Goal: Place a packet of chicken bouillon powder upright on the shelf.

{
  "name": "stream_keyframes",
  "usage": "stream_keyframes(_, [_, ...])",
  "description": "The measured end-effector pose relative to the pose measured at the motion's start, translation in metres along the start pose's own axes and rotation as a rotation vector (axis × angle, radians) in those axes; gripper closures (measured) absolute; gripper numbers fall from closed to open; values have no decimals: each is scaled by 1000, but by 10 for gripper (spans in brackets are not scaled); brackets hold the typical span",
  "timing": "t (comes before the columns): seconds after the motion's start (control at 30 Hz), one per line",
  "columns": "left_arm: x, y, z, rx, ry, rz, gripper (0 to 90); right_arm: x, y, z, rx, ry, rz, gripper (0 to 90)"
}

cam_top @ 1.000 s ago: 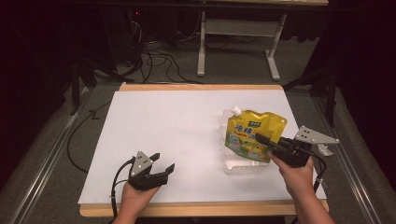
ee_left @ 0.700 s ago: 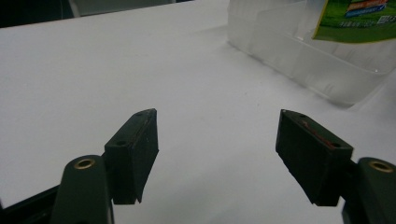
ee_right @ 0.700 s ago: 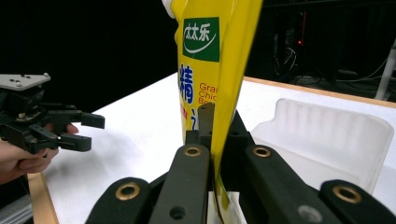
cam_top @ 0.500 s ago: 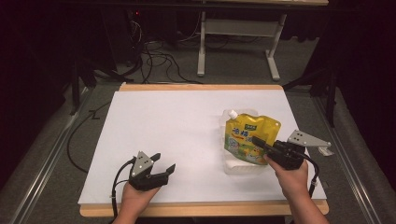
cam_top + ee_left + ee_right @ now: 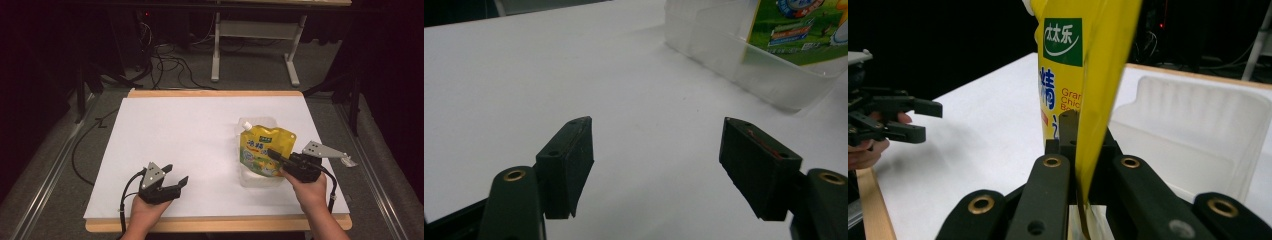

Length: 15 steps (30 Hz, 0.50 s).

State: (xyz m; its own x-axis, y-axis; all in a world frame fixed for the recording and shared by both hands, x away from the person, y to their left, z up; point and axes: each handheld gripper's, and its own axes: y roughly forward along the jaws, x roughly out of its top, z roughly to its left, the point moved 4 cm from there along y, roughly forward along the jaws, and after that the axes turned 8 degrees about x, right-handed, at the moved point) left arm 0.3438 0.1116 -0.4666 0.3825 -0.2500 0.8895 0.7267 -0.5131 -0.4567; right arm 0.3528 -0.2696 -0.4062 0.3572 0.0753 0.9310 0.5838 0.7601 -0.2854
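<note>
Well inside the worktop's right edge, the yellow pouch is clamped by the right claw over a clear tray. "Gran" and Chinese characters are printed on it. Leftward, bare worktop lies around the gaping, empty left claw.

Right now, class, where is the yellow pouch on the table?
In the high view the yellow pouch is at the table's right side, pinched by the right gripper over the clear plastic tray, far from the left gripper.
</note>
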Motion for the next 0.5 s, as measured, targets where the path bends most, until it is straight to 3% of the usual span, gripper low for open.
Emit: stream_keyframes(0.5, [0, 1, -1, -5, -5, 0, 303, -18, -8, -9, -4, 38, 20, 864])
